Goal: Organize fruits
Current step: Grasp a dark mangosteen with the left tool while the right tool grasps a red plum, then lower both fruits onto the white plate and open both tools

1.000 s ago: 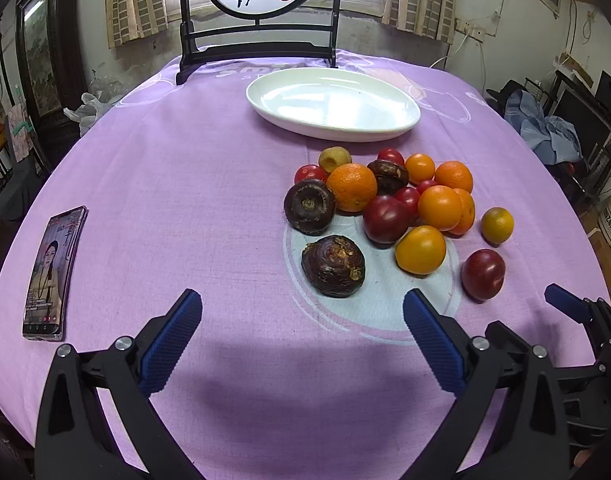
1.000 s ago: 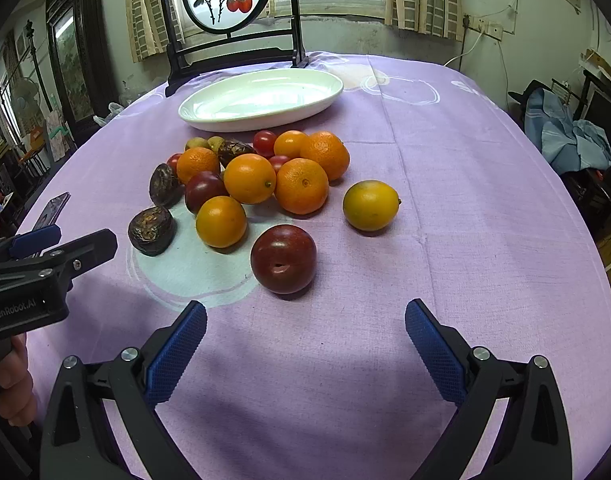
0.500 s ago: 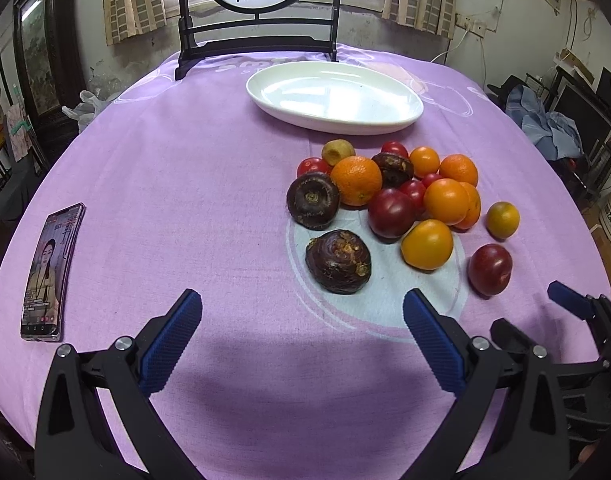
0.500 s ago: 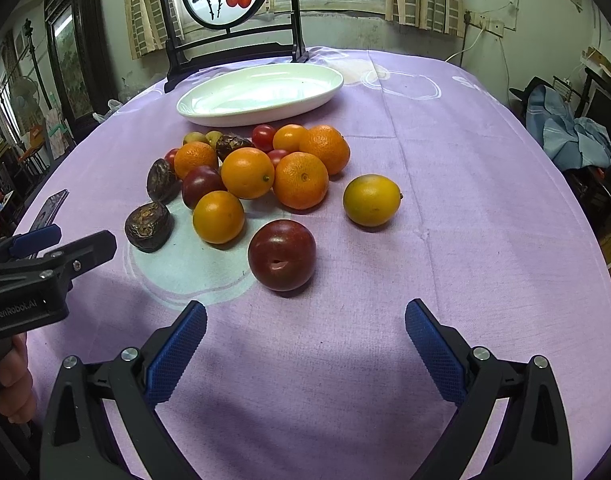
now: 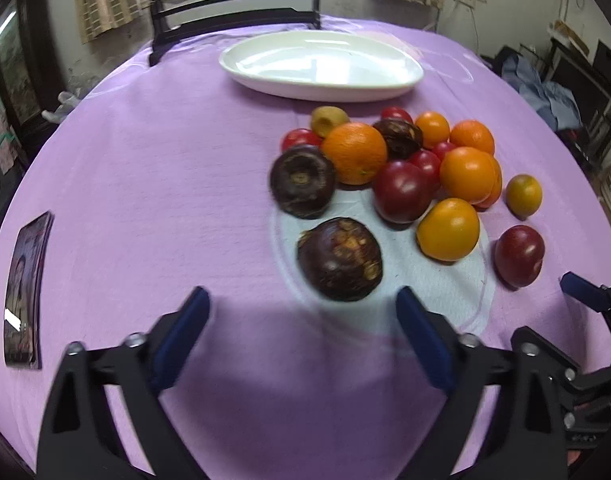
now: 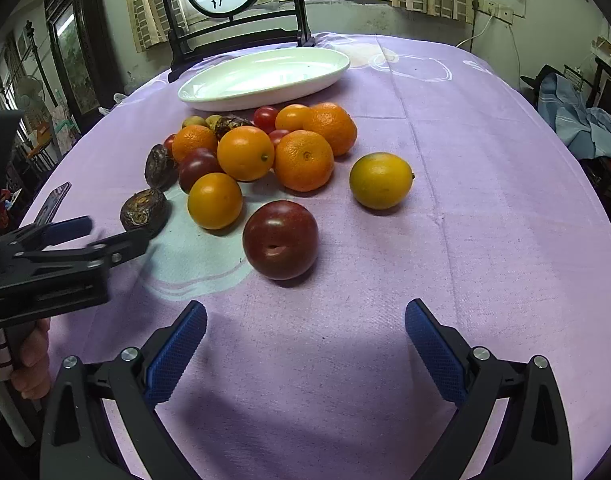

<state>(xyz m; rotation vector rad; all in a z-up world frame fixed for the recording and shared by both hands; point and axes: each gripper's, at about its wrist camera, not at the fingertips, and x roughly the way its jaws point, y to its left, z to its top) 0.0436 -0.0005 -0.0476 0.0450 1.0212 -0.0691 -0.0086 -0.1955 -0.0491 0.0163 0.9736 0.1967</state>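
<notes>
Change since a second ago: left gripper (image 5: 301, 312) has dropped closer to the nearest mangosteen (image 5: 340, 265), and its jaws have just been closing partway with nothing between them; the fruit sits just beyond the tips.
Left gripper: moderately open, empty, aimed steeply down at the purple tablecloth (image 5: 153, 200); the picture is slightly blurred, so whether a fingertip grazes the fruit is hard to say, though it looks clear.
Right gripper (image 6: 305, 336): wide open, empty, hanging over bare cloth just short of a dark red plum (image 6: 280, 239).
Nearest fruit: that mangosteen, alone on a pale patch of the cloth.
Middle ground: second mangosteen (image 5: 302, 181), oranges and small tomatoes in a tight pile (image 5: 409, 156), with a yellow-green citrus (image 6: 380, 180) lying apart on the right.
Far: white oval dish (image 5: 321, 66), no fruit in it, in front of a dark wooden stand.
Left edge: phone (image 5: 23, 292) lying flat.
Doing the step well: probably centre the jaws either side of the mangosteen's widest part, go lower before squeezing, and close gently so the round fruit does not roll away.
</notes>
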